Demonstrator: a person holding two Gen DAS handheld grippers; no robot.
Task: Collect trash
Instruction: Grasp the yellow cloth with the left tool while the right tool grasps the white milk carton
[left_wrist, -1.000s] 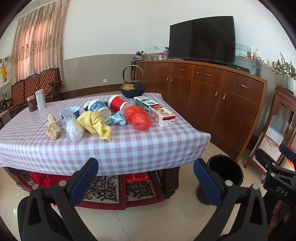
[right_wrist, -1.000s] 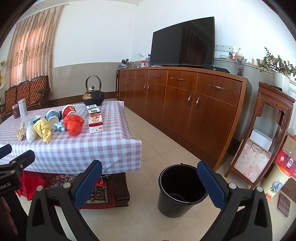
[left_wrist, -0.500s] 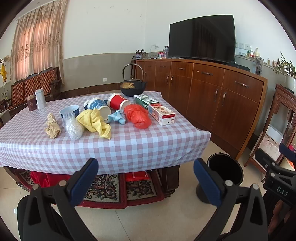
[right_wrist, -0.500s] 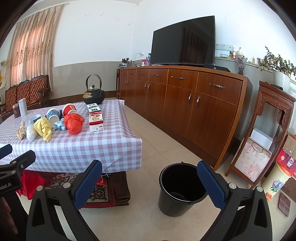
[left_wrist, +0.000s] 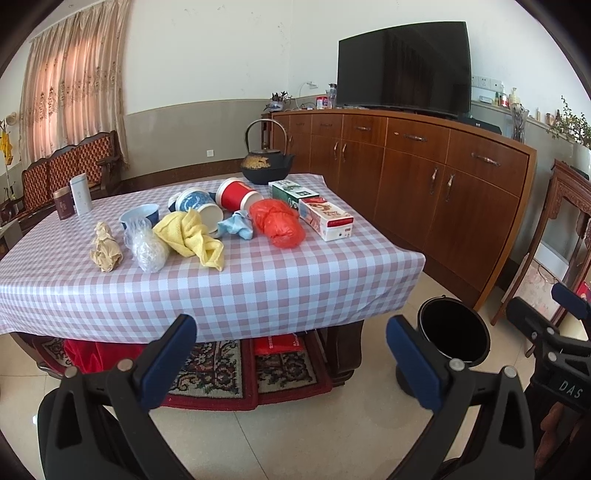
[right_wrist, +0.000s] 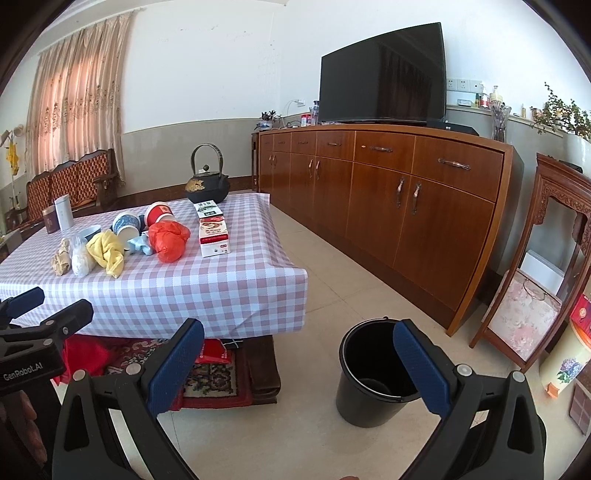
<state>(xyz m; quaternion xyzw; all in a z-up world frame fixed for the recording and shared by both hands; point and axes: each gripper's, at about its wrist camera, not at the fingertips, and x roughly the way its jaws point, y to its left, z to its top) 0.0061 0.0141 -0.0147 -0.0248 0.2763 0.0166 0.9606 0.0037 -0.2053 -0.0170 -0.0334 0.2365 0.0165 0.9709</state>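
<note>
Trash lies in a loose row across the middle of the worktop (left_wrist: 258, 280), on its checked cloth. From the near left: a crumpled brown paper wad (left_wrist: 106, 249), a scrunched clear plastic bag (left_wrist: 149, 249), a yellow cloth (left_wrist: 192, 236), a small blue rag (left_wrist: 236, 227) and a bunched red plastic bag (left_wrist: 279, 223), each touching or just beside its neighbour. All of these look light and soft — they should squash under a pinch, so the place to take hold is the thickest bunched part, not a trailing edge. The plastic bags are likely slippery and may slide out of a shallow grip.

Behind them lie tipped paper cups, one blue-patterned (left_wrist: 199, 205) and one red (left_wrist: 234, 194), with a blue bowl (left_wrist: 140, 218) to the left. The cups seem light and thin-walled; a grip across the rim could crush them, which hardly matters for trash. Two cartons (left_wrist: 325, 218) sit to the right — stiff, flat-sided, easiest to grip across the narrow width.

At the far edge stands a black iron kettle (left_wrist: 266, 168), probably heavy and not trash.

The black bucket (right_wrist: 373, 369) stands on the floor off the worktop's right corner, well apart from the row.

The left gripper (left_wrist: 291, 354) and the right gripper (right_wrist: 299, 365) both hang short of the worktop, fingers spread wide and holding nothing.
</note>
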